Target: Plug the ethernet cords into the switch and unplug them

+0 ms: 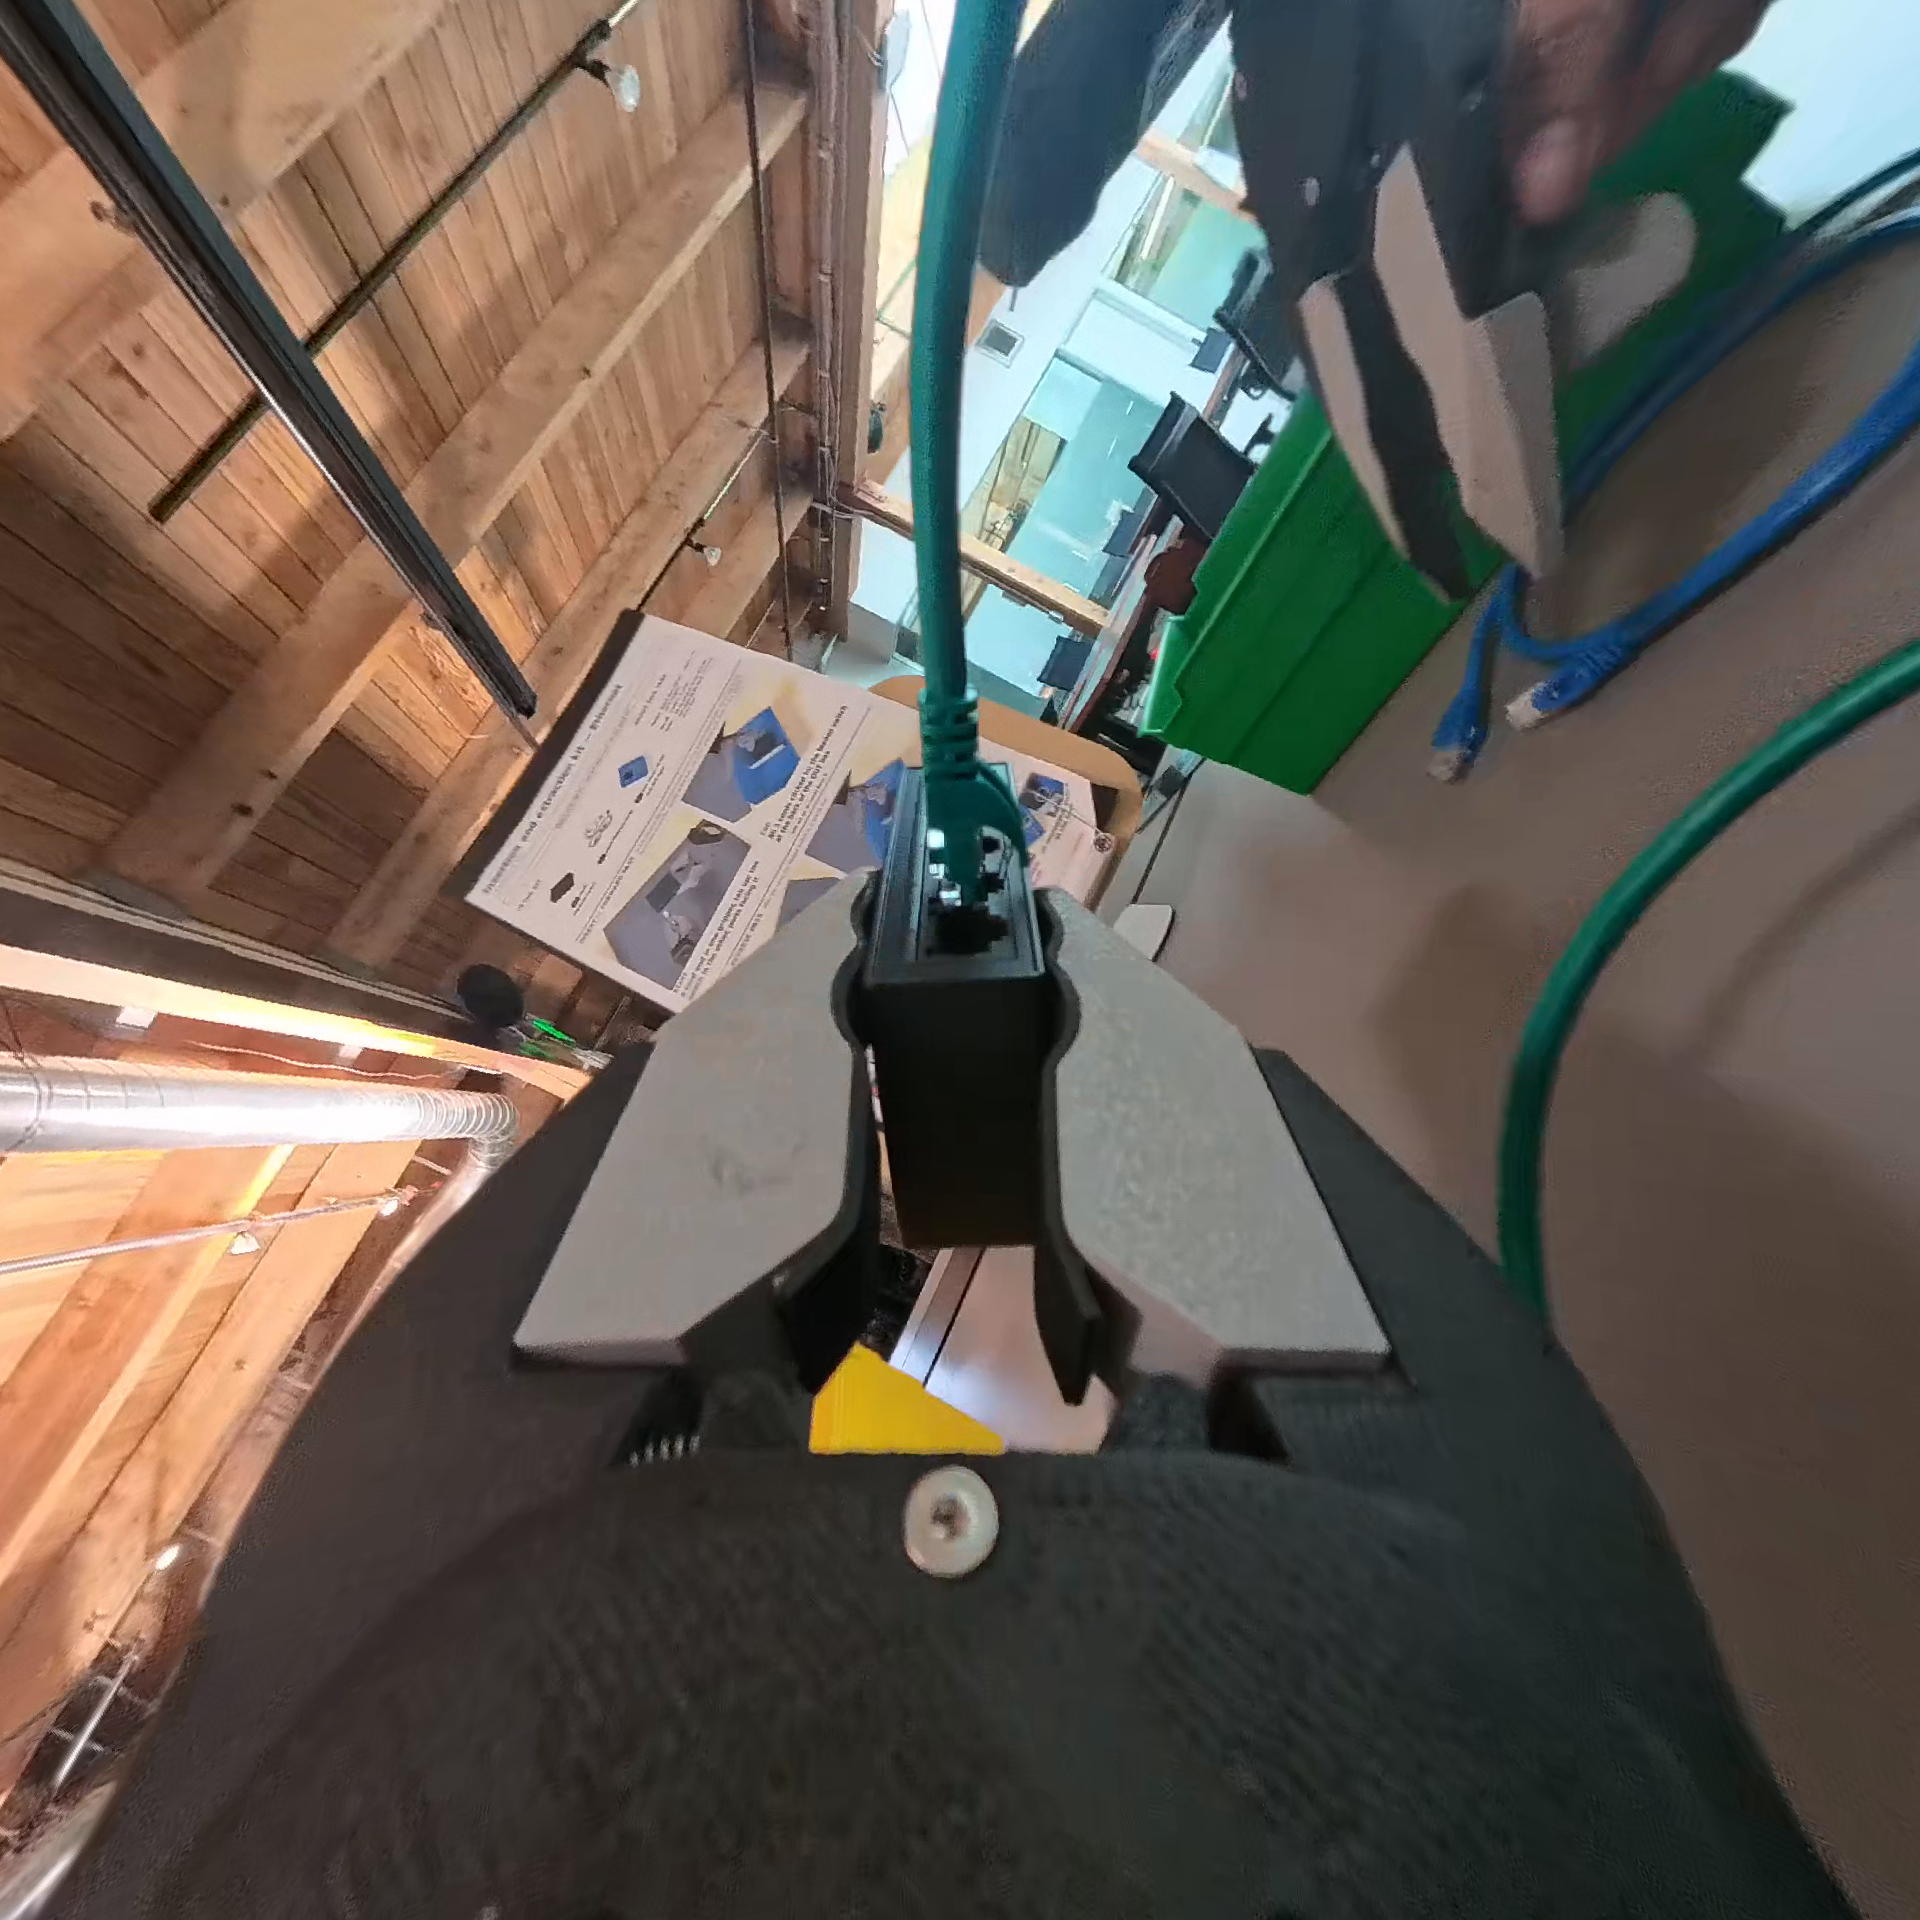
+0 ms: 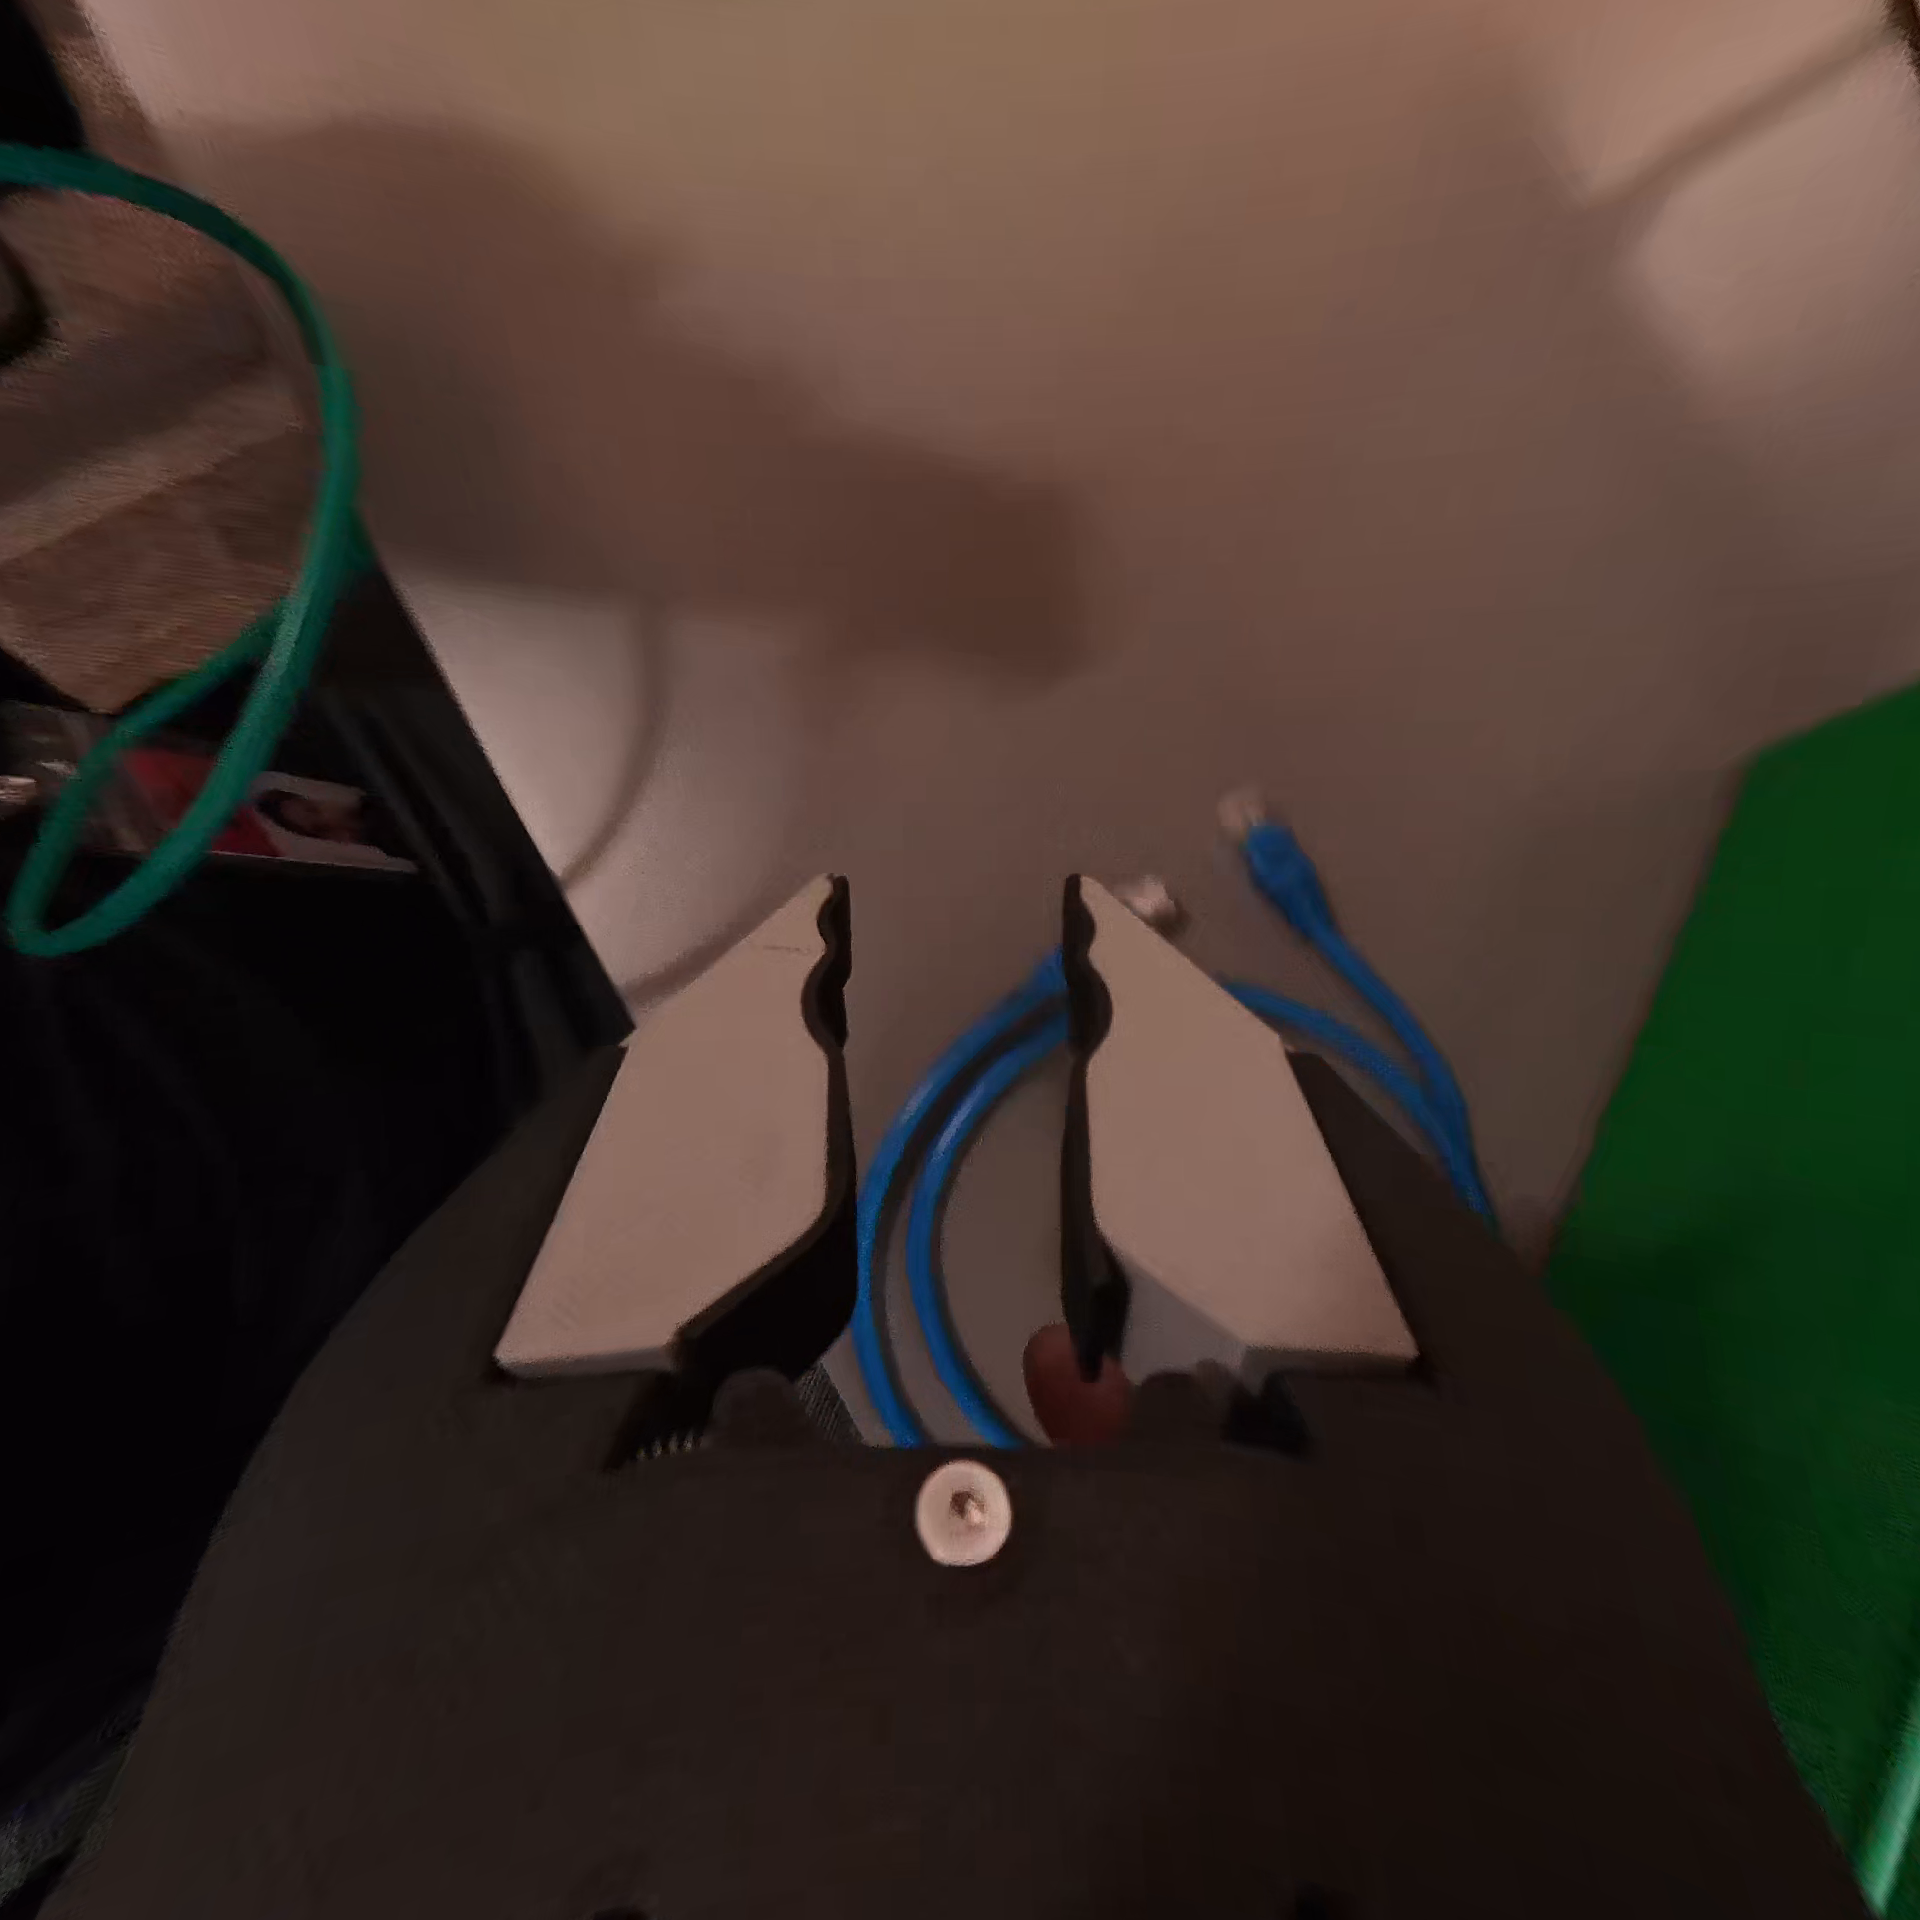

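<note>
Left wrist view: left gripper [image 1: 951, 935] up close, jaws clamped on the black switch [image 1: 956, 1049], held off the table. Green ethernet cord [image 1: 940, 436] is plugged into a port. Right gripper [image 1: 1496, 540] hangs top right, near a green bin [image 1: 1309, 644].

Right wrist view: right gripper [image 2: 956, 914] w/ jaws apart, holding nothing, just over the blue ethernet cords [image 2: 1340, 987] on the tan table [image 2: 1039, 312].

Parted right gripper [image 2: 956, 904], blue cords [image 2: 914, 1174] beneath
</note>
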Tool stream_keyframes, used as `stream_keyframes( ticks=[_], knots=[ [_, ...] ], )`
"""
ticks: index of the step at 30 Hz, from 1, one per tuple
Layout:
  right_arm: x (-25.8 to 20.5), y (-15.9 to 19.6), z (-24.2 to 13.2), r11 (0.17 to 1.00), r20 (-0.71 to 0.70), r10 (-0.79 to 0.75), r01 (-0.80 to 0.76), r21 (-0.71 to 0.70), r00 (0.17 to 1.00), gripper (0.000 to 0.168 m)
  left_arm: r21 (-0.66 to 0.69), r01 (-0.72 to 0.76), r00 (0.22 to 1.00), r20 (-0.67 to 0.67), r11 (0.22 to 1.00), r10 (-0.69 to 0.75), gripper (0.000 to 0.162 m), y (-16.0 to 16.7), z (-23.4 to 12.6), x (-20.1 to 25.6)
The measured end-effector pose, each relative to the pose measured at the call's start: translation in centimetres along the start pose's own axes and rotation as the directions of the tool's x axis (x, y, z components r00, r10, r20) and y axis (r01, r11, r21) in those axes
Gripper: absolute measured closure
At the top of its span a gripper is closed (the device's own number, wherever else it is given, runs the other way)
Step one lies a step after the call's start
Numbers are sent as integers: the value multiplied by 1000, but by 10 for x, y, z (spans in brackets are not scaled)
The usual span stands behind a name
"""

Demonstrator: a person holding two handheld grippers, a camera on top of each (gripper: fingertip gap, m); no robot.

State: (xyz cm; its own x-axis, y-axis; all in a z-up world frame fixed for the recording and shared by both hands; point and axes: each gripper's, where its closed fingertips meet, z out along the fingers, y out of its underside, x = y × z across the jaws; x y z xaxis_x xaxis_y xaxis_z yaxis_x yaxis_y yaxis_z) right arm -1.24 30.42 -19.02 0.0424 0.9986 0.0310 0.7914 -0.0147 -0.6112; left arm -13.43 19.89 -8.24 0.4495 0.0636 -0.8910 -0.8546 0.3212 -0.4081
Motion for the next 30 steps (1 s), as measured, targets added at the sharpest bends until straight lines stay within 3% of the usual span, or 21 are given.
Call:
stream_keyframes(
  ticks=[6, 11, 15, 16, 18, 22, 24, 27, 30],
  knots=[
    [12, 39, 20, 993, -110, 104, -109, -45, 988, 132, 9, 69, 998, -14, 998, -69, 135, 13, 4, 13],
    [17, 44, 35, 993, -135, 94, -103, -63, 986, 130, 85, 204, 979, -33, 975, -202, 136, 4, 2, 8],
    [22, 43, 35, 995, -139, 91, -96, -33, 986, 138, 94, 246, 968, -73, 965, -240, 136, 9, 2, 11],
    [23, 43, 34, 997, -147, 71, -76, -27, 987, 150, 88, 257, 965, -76, 962, -251, 136, 11, 2, 11],
    [18, 39, 30, 999, -120, 39, -40, 0, 992, 157, 80, 262, 963, -93, 962, -255, 136, 12, 3, 14],
    [9, 18, 14, 992, -142, -78, 91, 90, 987, 159, 40, 258, 950, -194, 965, -246, 135, 13, 5, 34],
    [3, 6, 6, 968, -200, -204, 228, 107, 958, 159, -28, 281, 922, -270, 959, -278, 135, 18, 9, 49],
    [-5, -8, -5, 887, -331, -417, 459, 56, 846, 162, -170, 412, 779, -445, 895, -443, 135, 19, 8, 78],
    [-15, -21, -11, 785, -406, -575, 619, -28, 711, 163, -192, 471, 736, -453, 861, -504, 135, 20, 10, 80]
  ],
)
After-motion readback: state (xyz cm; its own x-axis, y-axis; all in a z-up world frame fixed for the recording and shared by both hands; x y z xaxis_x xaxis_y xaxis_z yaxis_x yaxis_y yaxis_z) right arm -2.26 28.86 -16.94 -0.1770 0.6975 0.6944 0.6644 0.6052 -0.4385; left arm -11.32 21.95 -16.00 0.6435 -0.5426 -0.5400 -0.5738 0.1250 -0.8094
